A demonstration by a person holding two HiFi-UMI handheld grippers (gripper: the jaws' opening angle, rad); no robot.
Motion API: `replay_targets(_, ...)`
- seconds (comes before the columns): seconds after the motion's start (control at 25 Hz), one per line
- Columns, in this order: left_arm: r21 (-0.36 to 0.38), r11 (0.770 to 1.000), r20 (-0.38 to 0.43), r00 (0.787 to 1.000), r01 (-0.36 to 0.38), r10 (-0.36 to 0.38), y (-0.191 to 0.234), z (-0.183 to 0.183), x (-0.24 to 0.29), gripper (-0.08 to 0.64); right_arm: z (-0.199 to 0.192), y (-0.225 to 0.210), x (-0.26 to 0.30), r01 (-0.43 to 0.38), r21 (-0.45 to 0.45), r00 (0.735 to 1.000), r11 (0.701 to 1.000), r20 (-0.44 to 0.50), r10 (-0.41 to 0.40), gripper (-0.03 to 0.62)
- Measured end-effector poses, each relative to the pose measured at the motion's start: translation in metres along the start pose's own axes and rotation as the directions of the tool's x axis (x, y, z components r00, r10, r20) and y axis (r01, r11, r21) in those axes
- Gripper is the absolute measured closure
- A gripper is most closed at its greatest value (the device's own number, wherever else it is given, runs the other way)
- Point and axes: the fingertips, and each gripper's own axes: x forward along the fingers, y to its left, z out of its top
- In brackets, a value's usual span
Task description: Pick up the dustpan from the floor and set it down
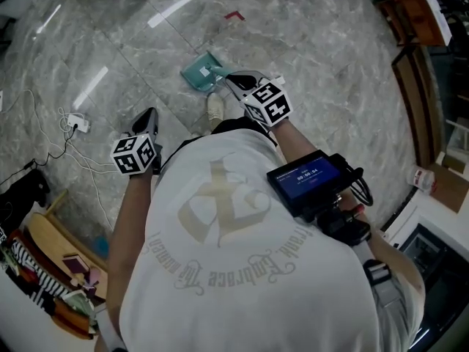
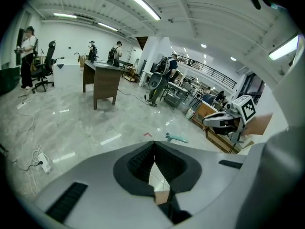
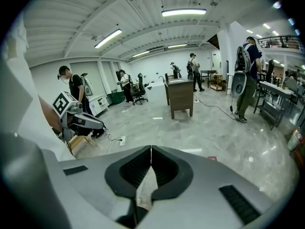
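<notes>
I am only at the very start of this job, as far as I can judge: nothing is lifted yet, and the picking up and the setting down are both waiting to be done. Nearest to me, I am holding the left hand-held gripper out low at my left side, and its own view is showing its jaws pressing together at the tips with nothing between them. I am holding the right hand-held gripper a little further forward, and its jaws are likewise meeting at the tips and gripping nothing, so I am going to have to open one before it can take hold of anything. Just below that right one, the toe of my shoe is showing on the grey marble floor. Just beyond the shoe the teal dustpan is lying flat on the floor. From my head the right jaws are appearing to hang over its near edge, but the left gripper view is showing that gripper well clear of the pan, so I am judging that there is no contact. Off to my left a white power strip is lying among loose cables. Further out past the dustpan a small red mark is showing on the tiles, and far across the room a brown desk is standing with people working beyond it.
</notes>
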Motion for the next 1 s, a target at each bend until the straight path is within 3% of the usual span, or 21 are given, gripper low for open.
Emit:
replay_targets(0.28, -0.040, 0.998, -0.029, 0.999, -0.047, 0.046, 0.001, 0.002, 0.013, 0.548, -0.002, -0.019, 0.022, -0.069, -0.007, 0.997, 0.998, -0.040, 0.068, 0.574)
replay_targets(0.52, -0.086, 0.991, -0.063, 0.993, -0.103, 0.098, 0.036, 0.022, 0.043, 0.548, 0.006, -0.042, 0.089, -0.151, -0.045, 0.982, 0.987, -0.121, 0.145, 0.572)
replay_targets(0.8, -0.136, 0.979, -0.033, 0.988, -0.152, 0.149, 0.043, 0.039, 0.026, 0.548, 0.000, -0.029, 0.118, -0.211, -0.080, 0.955, 0.974, -0.227, 0.189, 0.571)
replay_targets(1.0, -0.150, 0.974, -0.029, 0.985, -0.170, 0.168, 0.035, 0.026, 0.018, 0.548, -0.023, -0.037, 0.122, -0.204, -0.057, 0.944, 0.977, -0.277, 0.181, 0.485)
